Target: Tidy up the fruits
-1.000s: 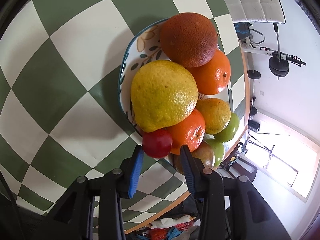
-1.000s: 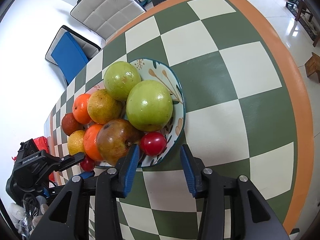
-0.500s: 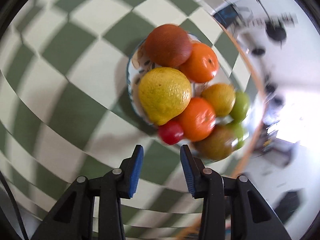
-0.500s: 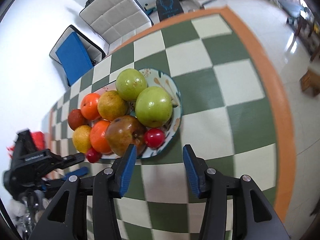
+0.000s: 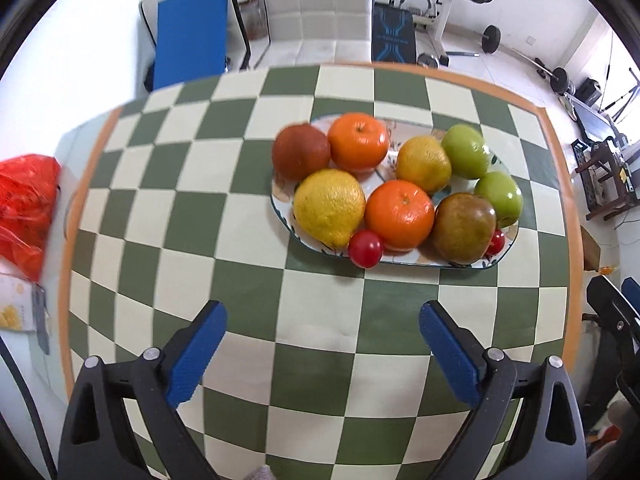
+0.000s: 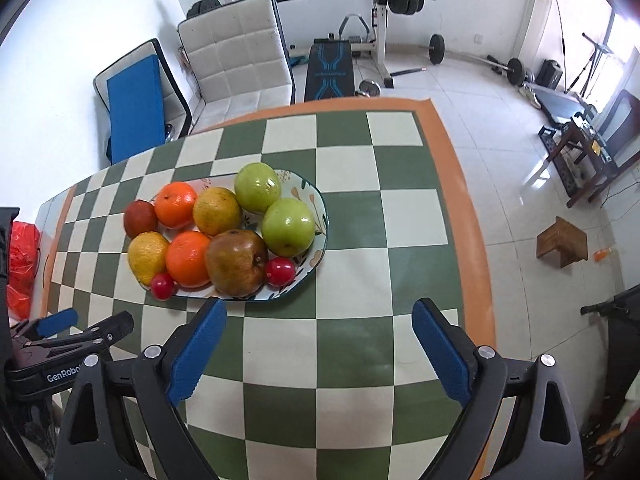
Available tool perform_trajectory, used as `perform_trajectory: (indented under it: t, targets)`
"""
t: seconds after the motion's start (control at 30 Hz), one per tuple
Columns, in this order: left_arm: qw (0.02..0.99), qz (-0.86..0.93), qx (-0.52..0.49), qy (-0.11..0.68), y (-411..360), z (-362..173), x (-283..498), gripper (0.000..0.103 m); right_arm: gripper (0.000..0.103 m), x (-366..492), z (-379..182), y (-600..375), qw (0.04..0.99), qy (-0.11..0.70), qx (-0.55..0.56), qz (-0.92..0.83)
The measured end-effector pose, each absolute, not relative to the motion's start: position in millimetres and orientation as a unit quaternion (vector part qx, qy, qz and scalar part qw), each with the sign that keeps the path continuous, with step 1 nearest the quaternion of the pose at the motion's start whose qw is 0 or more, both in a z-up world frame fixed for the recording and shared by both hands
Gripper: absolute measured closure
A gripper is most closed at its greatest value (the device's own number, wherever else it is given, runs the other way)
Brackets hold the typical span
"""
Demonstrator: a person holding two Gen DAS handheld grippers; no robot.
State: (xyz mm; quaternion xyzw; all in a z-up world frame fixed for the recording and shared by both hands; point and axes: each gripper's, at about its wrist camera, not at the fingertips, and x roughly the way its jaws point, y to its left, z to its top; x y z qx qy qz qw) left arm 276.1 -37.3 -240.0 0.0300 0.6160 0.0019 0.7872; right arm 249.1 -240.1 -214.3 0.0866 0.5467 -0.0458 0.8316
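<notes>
An oval patterned plate (image 5: 404,261) (image 6: 316,200) on the green-and-cream checkered table holds several fruits: a yellow citrus (image 5: 329,207), two oranges (image 5: 399,213), a brown-red fruit (image 5: 300,151), green apples (image 6: 288,227), a brownish apple (image 6: 236,262) and two small red fruits (image 5: 365,249) (image 6: 280,272) at the near rim. My left gripper (image 5: 322,320) hangs above the table in front of the plate, jaws opening wide, nothing between them. My right gripper (image 6: 318,316) is likewise above the near table, jaws opening, nothing between them. The left gripper (image 6: 72,328) also shows at the lower left of the right wrist view.
A red plastic bag (image 5: 24,208) lies past the table's left end. Two chairs, one white (image 6: 236,64) and one with a blue cushion (image 6: 136,104), stand behind the far edge. Gym equipment and a small wooden stool (image 6: 562,242) are on the tiled floor to the right.
Both grippers rose and drew back from the plate, leaving the small red fruits at its rim. Both sets of jaws spread from narrow to wide. The left view rolled round.
</notes>
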Motion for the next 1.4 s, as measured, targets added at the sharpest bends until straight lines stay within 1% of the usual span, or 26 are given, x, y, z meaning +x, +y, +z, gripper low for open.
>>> perform_trajectory:
  t: [0.23,0.4,0.6,0.9,1.17,1.4]
  targets:
    - [0.815,-0.002,0.037,0.579,-34,-197,256,0.004,0.006,228,-179,-231,0.846,0.525,0.078,-0.045]
    - [0.832,-0.012,0.029,0.554,-31,-158,230,0.004,0.006,202,-143,-224,0.859,0.504,0.076,-0.046]
    - [0.856,-0.024,0.032,0.516,-32,-107,190,0.004,0.006,155,-91,-218,0.878,0.47,0.074,-0.046]
    - [0.877,-0.042,0.037,0.477,-33,-47,140,0.004,0.006,85,-19,-207,0.901,0.426,0.075,-0.043]
    - [0.887,-0.05,0.032,0.457,-28,-16,106,0.004,0.005,41,26,-200,0.912,0.402,0.076,-0.036]
    - [0.889,-0.055,0.031,0.454,-28,-10,95,0.004,0.005,25,43,-194,0.915,0.394,0.076,-0.028]
